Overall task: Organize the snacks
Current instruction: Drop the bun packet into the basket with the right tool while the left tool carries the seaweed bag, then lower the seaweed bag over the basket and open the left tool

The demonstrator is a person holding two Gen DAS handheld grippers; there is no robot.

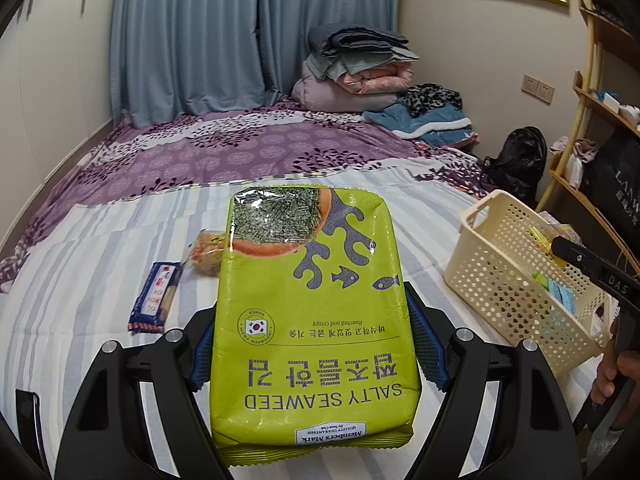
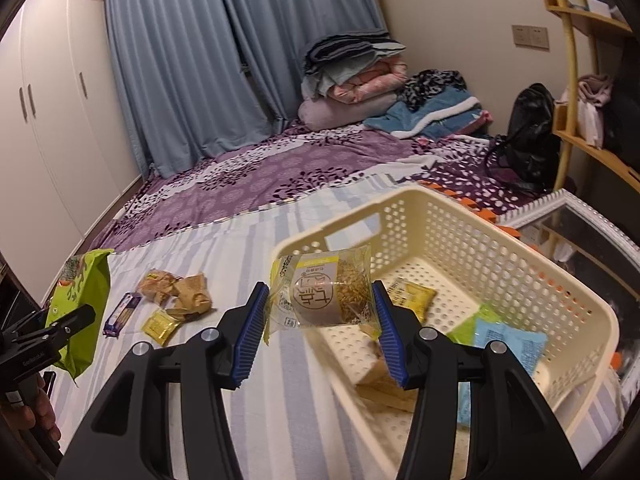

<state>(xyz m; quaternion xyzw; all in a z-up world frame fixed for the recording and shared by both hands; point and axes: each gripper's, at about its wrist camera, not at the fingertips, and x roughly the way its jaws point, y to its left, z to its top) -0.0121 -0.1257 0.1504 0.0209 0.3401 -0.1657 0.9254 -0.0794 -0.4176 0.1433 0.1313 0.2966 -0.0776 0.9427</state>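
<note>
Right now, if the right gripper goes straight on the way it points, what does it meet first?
Probably the cream basket. The right gripper, shut on a wrapped bun, points over its near rim toward the far perforated wall; depth is unclear.

Bedroom with a made bed and drawn curtains

Blue-grey curtains [image 2: 224, 60] hang behind a bed [image 2: 248, 196] with purple patterned bedding; a white wardrobe [image 2: 52, 112] stands left, wooden shelves [image 2: 580, 140] right, folded blankets [image 2: 352, 76] stacked against the beige wall [image 2: 460, 20].
</note>
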